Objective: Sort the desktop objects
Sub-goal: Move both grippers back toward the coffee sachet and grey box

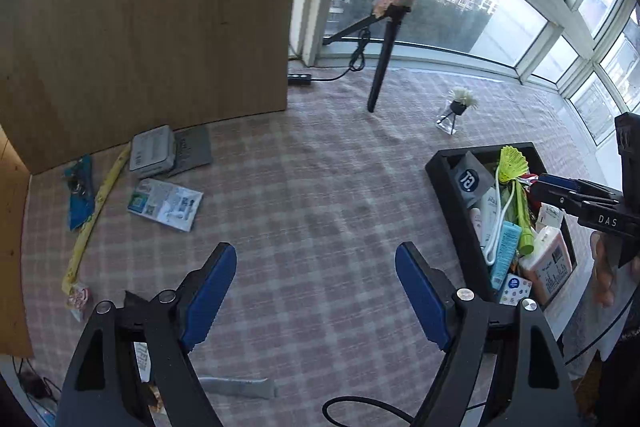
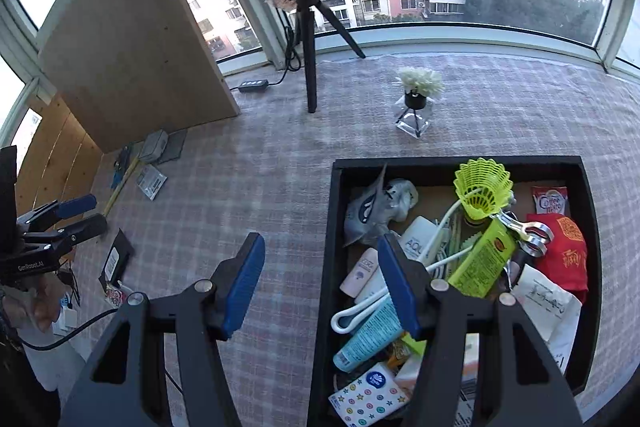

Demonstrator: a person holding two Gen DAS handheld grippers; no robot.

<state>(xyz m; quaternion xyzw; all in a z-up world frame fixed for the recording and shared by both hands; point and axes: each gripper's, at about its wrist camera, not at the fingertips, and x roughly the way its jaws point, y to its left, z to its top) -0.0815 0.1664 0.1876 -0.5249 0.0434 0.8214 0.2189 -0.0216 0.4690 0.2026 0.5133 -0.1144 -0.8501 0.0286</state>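
Observation:
My left gripper [image 1: 314,255] is open above bare checked cloth, with nothing between its blue pads. Loose items lie to its far left: a grey box [image 1: 152,151], a printed packet [image 1: 166,203], a blue packet [image 1: 80,195], a yellow strip [image 1: 96,211] and a small pink packet [image 1: 78,299]. My right gripper [image 2: 320,243] is open and holds nothing. It straddles the left wall of the black tray [image 2: 460,163], which holds several items, among them a yellow shuttlecock [image 2: 484,191] and a teal tube [image 2: 368,339]. The left gripper [image 2: 86,215] also shows at the left edge of the right wrist view.
A ring light on a black tripod [image 2: 310,67] stands at the back, with a power strip [image 2: 253,85] beside it. A small flower vase [image 2: 418,99] stands behind the tray. A wooden board [image 1: 140,27] rises at the back left. A grey tube [image 1: 240,387] lies near the front edge.

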